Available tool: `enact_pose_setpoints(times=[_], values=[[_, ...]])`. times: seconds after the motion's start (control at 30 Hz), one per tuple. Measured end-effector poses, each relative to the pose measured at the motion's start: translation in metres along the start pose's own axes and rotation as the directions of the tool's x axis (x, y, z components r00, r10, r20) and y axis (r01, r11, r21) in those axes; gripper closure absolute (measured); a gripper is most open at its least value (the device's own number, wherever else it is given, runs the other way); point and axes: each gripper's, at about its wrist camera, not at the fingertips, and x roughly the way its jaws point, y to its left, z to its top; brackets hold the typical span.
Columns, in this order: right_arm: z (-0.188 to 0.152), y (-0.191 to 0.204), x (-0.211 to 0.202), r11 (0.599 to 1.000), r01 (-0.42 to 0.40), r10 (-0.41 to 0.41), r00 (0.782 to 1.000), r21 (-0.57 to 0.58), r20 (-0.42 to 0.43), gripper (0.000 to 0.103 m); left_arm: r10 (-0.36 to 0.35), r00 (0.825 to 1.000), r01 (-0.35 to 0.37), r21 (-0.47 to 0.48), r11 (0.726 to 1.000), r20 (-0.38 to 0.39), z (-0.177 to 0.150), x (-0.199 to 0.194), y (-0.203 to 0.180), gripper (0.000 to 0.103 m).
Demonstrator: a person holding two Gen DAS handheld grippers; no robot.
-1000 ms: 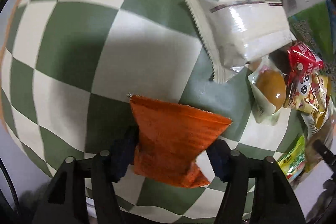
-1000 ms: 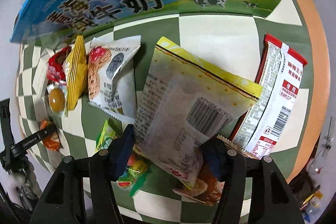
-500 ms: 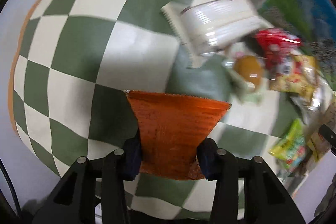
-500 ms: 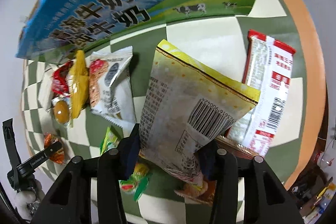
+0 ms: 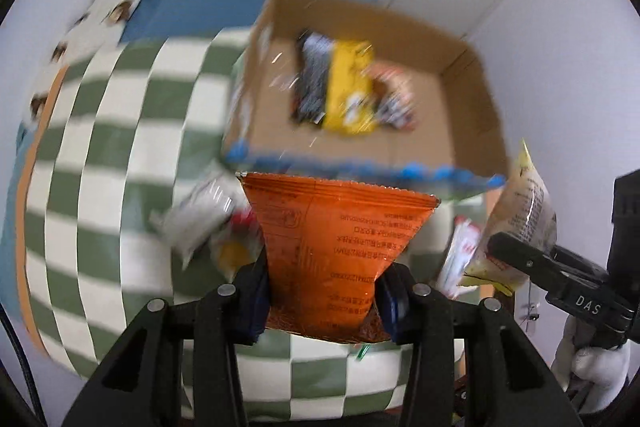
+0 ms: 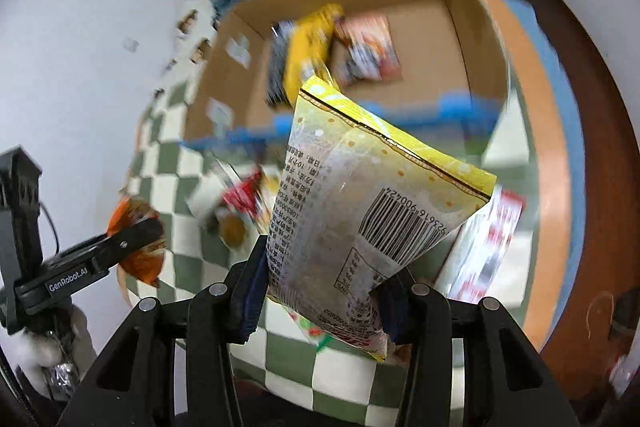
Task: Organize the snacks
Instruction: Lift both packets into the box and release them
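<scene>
Between the blue pads of our left tool [image 5: 324, 297] we held an orange snack packet [image 5: 336, 255], pinched at its lower part so that its crimped top edge stood up toward the far side. Our right tool [image 6: 320, 301] was pressed onto a yellow-topped packet [image 6: 372, 211] with a barcode and small print facing us, tilted with its sealed top toward the far right.

From the left wrist we saw the right tool at the right edge, carrying that pale packet above the counter [image 5: 120, 131]. From the right wrist we saw the left tool at the left edge, with the orange packet caught in its black fingers.

Just beyond both held packets stood an open cardboard box [image 5: 468, 107] with a blue printed outer face along its near rim. Inside, on the box floor, lay a yellow packet [image 5: 348, 91] beside a dark one and a reddish one, all blurred.

Under the tools, on the green-and-white checked cloth of the counter, more snacks lay near the box: a white wrapper [image 5: 196, 219], a small red one [image 6: 240, 195] and a red-and-white packet [image 6: 492, 243] at the right. We could not tell finer detail through the blur.
</scene>
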Motion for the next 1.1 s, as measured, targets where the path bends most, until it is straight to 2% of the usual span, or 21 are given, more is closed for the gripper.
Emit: enact_pose_setpoints(times=[0.07,0.2,0.33,0.43,0.5,0.6,0.83,0.87,0.9,0.93,0.97,1.0,1.03,1.1], values=[[0.021,0.004,-0.012,1.000,0.004,-0.004,0.999,-0.023,0.033,0.054,0.025,1.000,-0.026,0.046,0.999,0.011,0.021,-0.003,-0.007,0.062],[0.076,0.004,-0.023,0.995,0.069,-0.063,0.995,-0.076,0.075,0.054,0.079,0.996,-0.075,0.094,0.993,-0.031,0.067,0.022,-0.018,0.062],[0.135,-0.004,-0.002,0.983,0.139,-0.135,0.990,-0.120,0.042,0.054,0.141,0.984,-0.130,0.111,0.985,-0.105,0.102,0.063,-0.013,0.062],[0.168,-0.015,0.020,0.973,0.175,-0.179,0.984,-0.148,-0.013,0.054,0.171,0.966,-0.152,0.109,0.982,-0.192,0.120,0.100,-0.003,0.062],[0.188,-0.024,0.044,0.971,0.179,-0.192,0.979,-0.157,-0.073,0.054,0.183,0.956,-0.164,0.100,0.981,-0.231,0.126,0.116,0.002,0.062],[0.206,-0.034,0.072,0.963,0.210,-0.232,0.966,-0.171,-0.117,0.054,0.205,0.941,-0.184,0.102,0.978,-0.271,0.130,0.136,0.006,0.062],[0.220,-0.047,0.121,0.951,0.238,-0.275,0.944,-0.196,-0.185,0.053,0.222,0.921,-0.206,0.082,0.975,-0.320,0.125,0.163,0.017,0.061],[0.222,-0.049,0.128,0.948,0.247,-0.286,0.938,-0.199,-0.198,0.048,0.212,0.921,-0.200,0.070,0.977,-0.327,0.125,0.165,0.019,0.061],[0.224,-0.051,0.133,0.942,0.263,-0.305,0.930,-0.207,-0.206,0.028,0.192,0.924,-0.185,0.051,0.981,-0.330,0.124,0.167,0.021,0.060],[0.224,-0.051,0.138,0.937,0.277,-0.320,0.925,-0.212,-0.207,0.017,0.179,0.927,-0.177,0.036,0.984,-0.330,0.124,0.168,0.022,0.057],[0.225,-0.051,0.141,0.936,0.284,-0.326,0.924,-0.209,-0.201,0.012,0.172,0.929,-0.172,0.027,0.985,-0.329,0.123,0.169,0.023,0.053],[0.226,-0.052,0.142,0.942,0.271,-0.309,0.930,-0.198,-0.201,0.012,0.170,0.928,-0.170,0.027,0.985,-0.331,0.123,0.170,0.023,0.050],[0.226,-0.053,0.143,0.945,0.267,-0.303,0.931,-0.186,-0.204,0.012,0.165,0.932,-0.165,0.027,0.986,-0.322,0.122,0.170,0.022,0.042],[0.225,-0.054,0.141,0.949,0.263,-0.295,0.936,-0.175,-0.192,0.012,0.155,0.939,-0.157,0.021,0.987,-0.308,0.120,0.170,0.021,0.039]])
